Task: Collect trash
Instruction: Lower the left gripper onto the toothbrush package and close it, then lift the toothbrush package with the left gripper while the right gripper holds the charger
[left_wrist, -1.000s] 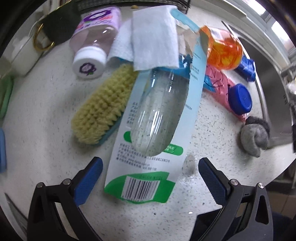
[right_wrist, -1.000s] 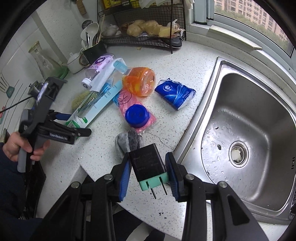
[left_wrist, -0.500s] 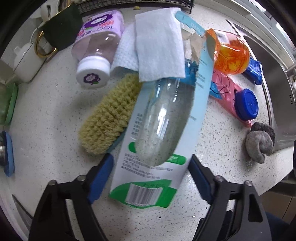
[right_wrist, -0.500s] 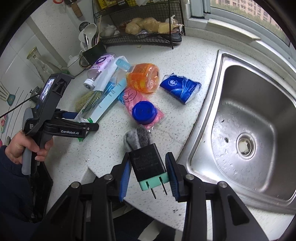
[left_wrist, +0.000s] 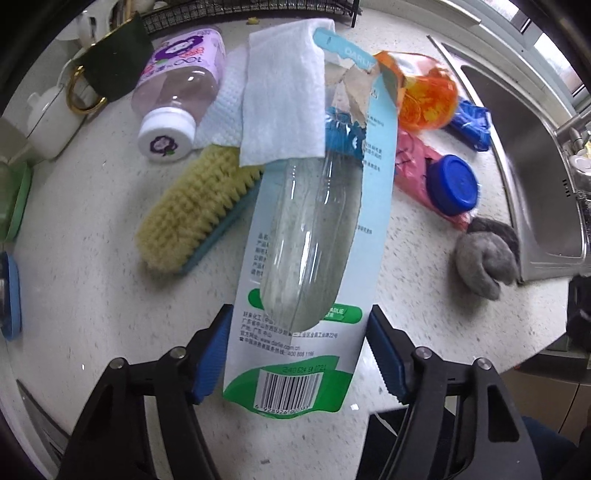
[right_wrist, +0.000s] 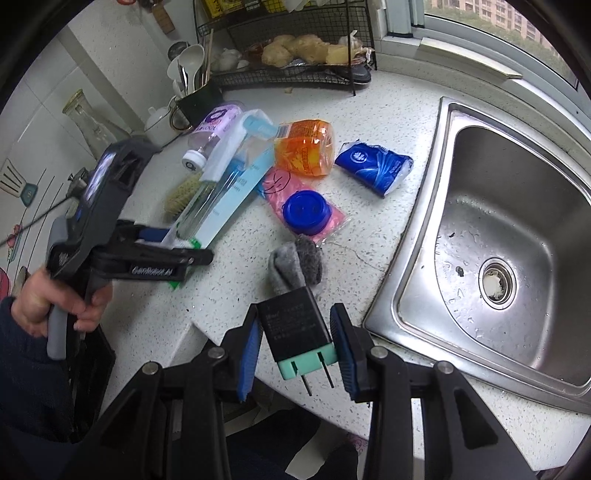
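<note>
An empty blister package (left_wrist: 306, 258) with a light blue and green card lies on the speckled counter (left_wrist: 92, 295); it also shows in the right wrist view (right_wrist: 221, 199). A white paper towel (left_wrist: 284, 96) lies over its far end. My left gripper (left_wrist: 299, 354) straddles the card's near end, its blue pads at the card's two edges; the left gripper (right_wrist: 173, 254) shows in the right wrist view too. My right gripper (right_wrist: 297, 350) is shut on a black charger plug (right_wrist: 295, 332) with a mint base, above the counter's front edge.
A yellow scrub brush (left_wrist: 195, 206), purple bottle (left_wrist: 177, 92), orange packet (left_wrist: 424, 92), pink packet with blue lid (left_wrist: 450, 184), blue tissue pack (right_wrist: 373, 166) and grey sock (left_wrist: 484, 258) lie around. The steel sink (right_wrist: 517, 229) is at right; a wire rack (right_wrist: 288, 55) stands behind.
My left gripper has moved forward over the package's near end and its jaws have narrowed from wide open to the card's edges. My right gripper has kept the plug.
</note>
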